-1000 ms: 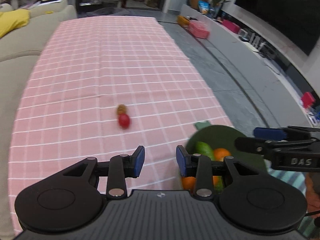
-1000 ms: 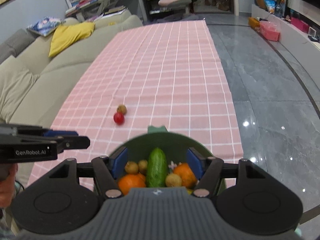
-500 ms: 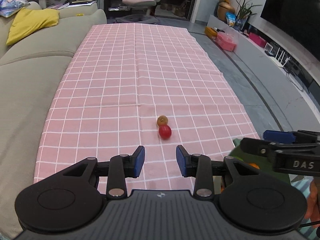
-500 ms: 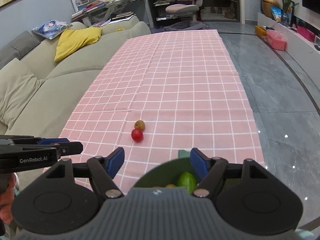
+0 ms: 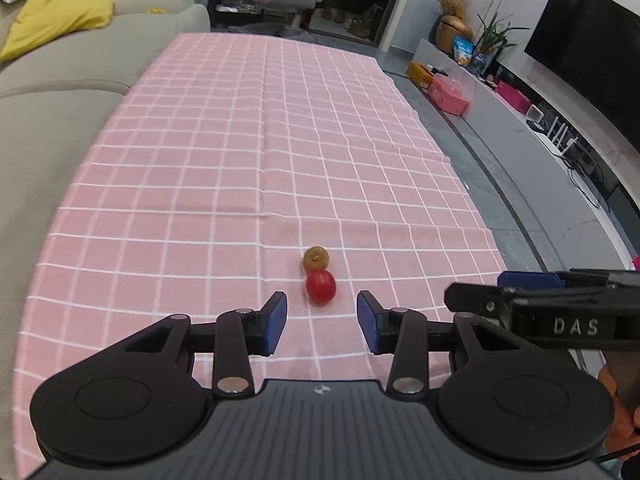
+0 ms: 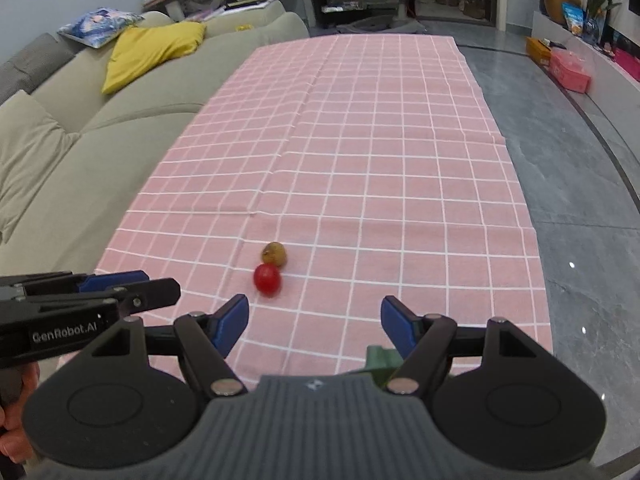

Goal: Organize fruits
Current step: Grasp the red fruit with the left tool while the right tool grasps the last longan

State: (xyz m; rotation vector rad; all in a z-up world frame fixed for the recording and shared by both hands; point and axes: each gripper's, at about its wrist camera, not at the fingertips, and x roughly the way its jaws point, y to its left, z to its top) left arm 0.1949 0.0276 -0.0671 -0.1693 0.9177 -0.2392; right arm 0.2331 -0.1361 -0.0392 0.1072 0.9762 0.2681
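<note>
A small red fruit (image 5: 320, 287) and a brownish round fruit (image 5: 316, 258) lie touching on the pink checked cloth (image 5: 240, 160). My left gripper (image 5: 322, 322) hovers just short of the red fruit; its jaws are opening and nothing is between the pads. From the right wrist, the red fruit (image 6: 267, 279) and the brown fruit (image 6: 275, 254) lie ahead and left of my right gripper (image 6: 315, 322), which is open and empty. A corner of the green bowl (image 6: 378, 360) shows under the right gripper's right finger; its contents are hidden.
A beige sofa (image 6: 80, 140) with a yellow cushion (image 6: 152, 52) runs along the cloth's left side. Grey tiled floor (image 6: 580, 200) lies to the right. A TV unit (image 5: 560, 128) stands further right, with a pink chair (image 5: 280, 0) beyond the far end.
Both views have slid off the green bowl, which has dropped almost out of sight. The two fruits now sit close in front of the left gripper, and its jaws have widened.
</note>
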